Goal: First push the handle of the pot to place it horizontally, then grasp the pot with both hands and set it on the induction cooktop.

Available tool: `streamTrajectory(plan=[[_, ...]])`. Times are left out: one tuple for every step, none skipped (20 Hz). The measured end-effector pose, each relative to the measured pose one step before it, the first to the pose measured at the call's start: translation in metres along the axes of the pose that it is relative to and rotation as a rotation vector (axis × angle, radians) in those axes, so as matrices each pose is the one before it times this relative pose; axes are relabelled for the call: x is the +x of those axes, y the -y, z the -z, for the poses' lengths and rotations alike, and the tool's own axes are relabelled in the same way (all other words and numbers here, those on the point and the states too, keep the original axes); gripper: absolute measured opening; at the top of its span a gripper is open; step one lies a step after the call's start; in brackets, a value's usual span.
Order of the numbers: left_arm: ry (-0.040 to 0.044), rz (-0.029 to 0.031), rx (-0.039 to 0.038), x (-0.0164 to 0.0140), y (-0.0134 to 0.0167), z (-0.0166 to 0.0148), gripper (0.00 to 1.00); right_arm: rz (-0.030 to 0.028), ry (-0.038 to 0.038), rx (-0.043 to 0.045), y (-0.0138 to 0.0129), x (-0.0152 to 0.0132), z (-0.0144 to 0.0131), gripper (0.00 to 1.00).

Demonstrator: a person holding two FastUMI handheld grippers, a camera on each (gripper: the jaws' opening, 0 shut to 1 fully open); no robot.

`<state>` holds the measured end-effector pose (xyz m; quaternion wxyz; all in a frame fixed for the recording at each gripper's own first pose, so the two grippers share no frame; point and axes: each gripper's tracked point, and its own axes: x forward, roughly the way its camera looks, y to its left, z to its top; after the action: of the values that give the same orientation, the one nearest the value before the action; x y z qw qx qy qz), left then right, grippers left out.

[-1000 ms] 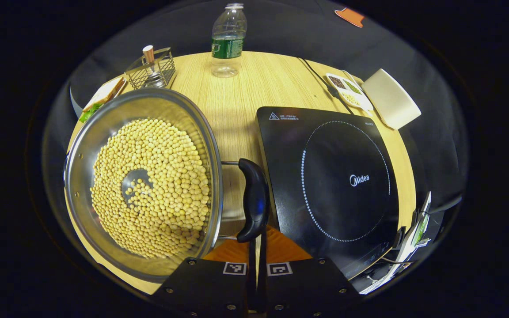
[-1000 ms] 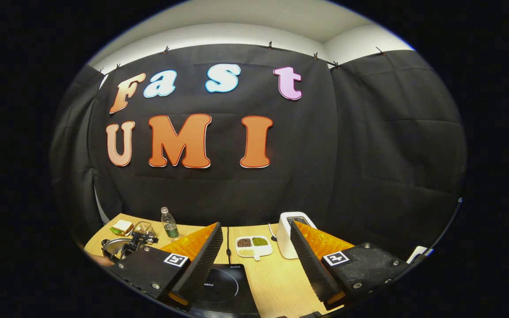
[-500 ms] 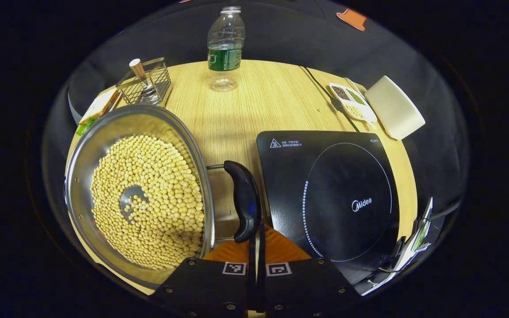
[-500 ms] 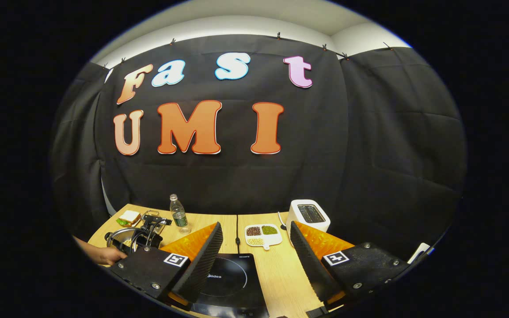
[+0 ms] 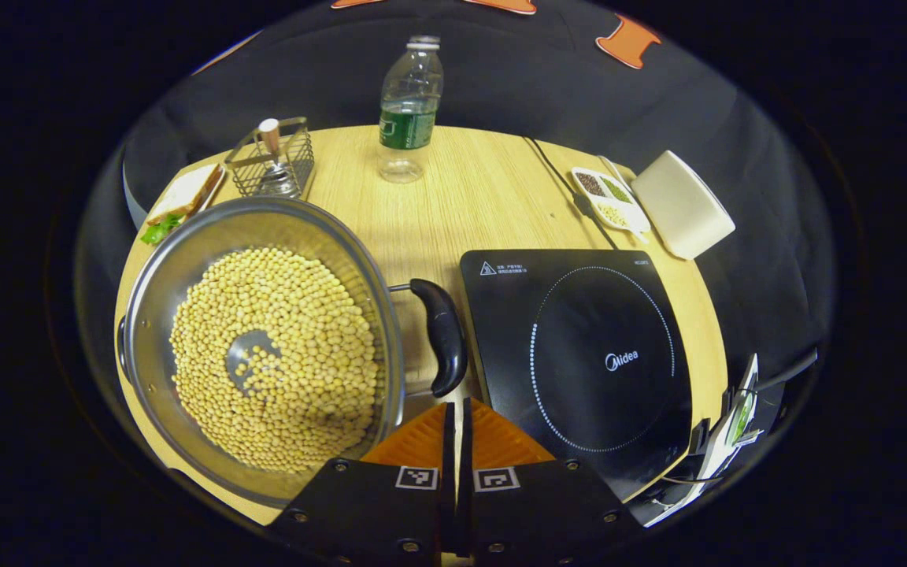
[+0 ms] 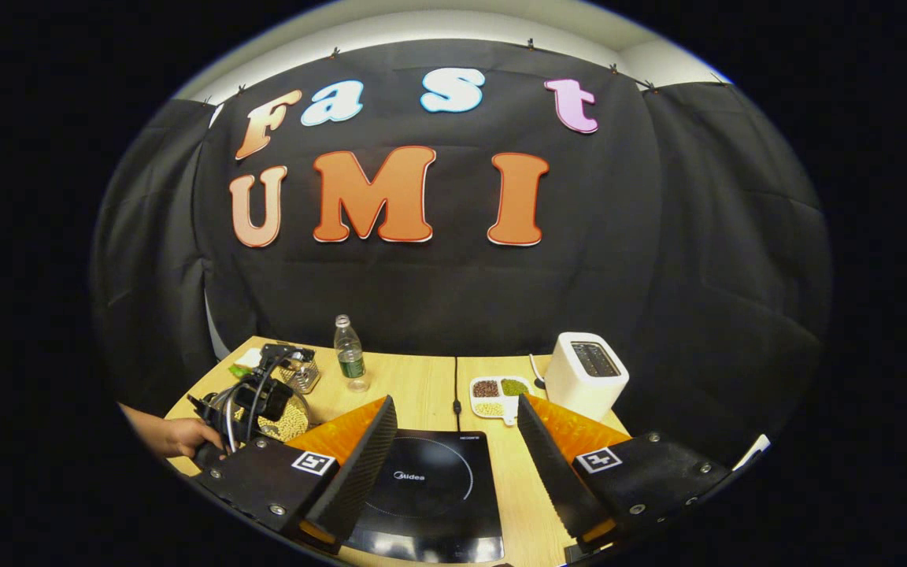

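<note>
The left gripper (image 5: 454, 405), fingers pressed together, sits just near of the pot's black handle (image 5: 443, 335). The bean-filled pot (image 5: 260, 346) lies left of the induction cooktop (image 5: 583, 358).

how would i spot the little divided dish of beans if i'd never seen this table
Start at the black induction cooktop on the wooden table and look past its far right corner. There a small white divided dish lies flat between the power cord and the white toaster. Unlike the plain toaster, it holds separate patches of dark, green and pale beans.
</note>
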<state>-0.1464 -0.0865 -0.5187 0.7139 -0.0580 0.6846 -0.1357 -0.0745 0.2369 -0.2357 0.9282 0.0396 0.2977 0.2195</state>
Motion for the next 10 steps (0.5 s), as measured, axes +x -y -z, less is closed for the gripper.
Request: streamTrajectory(plan=[[0.01472,-0.0095,-0.0092,-0.01132,-0.00783,0.0006,0.02,-0.01809,-0.01081,-0.00606,-0.00784,0.0039,0.00269,0.96],[0.01087,0.00837,-0.01185,-0.0085,-0.00585,0.00046,0.02,-0.01982,-0.01171,-0.0058,-0.00908,0.00439,0.00237,0.96],[0.0075,0.00142,-0.01028,-0.00485,-0.00636,-0.00274,0.02,-0.02155,-0.01278,-0.00453,-0.00951,0.00417,0.00255,0.96],[0.00884,-0.00827,-0.00462,-0.00821,-0.00946,0.00327,0.02,-0.02309,-0.01927,-0.0043,-0.0104,0.00606,0.00489,0.96],[0.01774,-0.04155,0.0102,-0.00879,-0.01566,-0.00076,0.02,-0.02653,-0.02197,-0.00504,-0.01168,0.00562,0.00411,0.95],[0.02038,-0.03279,0.00714,-0.00667,-0.01409,0.00013,0.02,-0.02612,-0.0239,-0.00558,-0.01205,0.00576,0.00496,0.97],[0.01806,-0.0243,0.00133,-0.00637,-0.01493,-0.00181,0.02,-0.02574,-0.0255,-0.00438,-0.01188,0.00628,0.00575,0.98],[0.01274,-0.02594,-0.00216,-0.00681,-0.01589,0.00029,0.02,-0.02856,-0.02458,-0.0022,-0.01309,0.0064,0.00574,0.95],[0.00689,-0.02234,-0.00806,-0.00569,-0.01519,0.00172,0.02,-0.02689,-0.02506,-0.00244,-0.01232,0.00628,0.00446,0.95],[0.00443,-0.02837,-0.01401,-0.00251,-0.01546,0.00458,0.02,-0.02463,-0.02373,-0.00498,-0.01312,0.00674,0.0036,0.96]])
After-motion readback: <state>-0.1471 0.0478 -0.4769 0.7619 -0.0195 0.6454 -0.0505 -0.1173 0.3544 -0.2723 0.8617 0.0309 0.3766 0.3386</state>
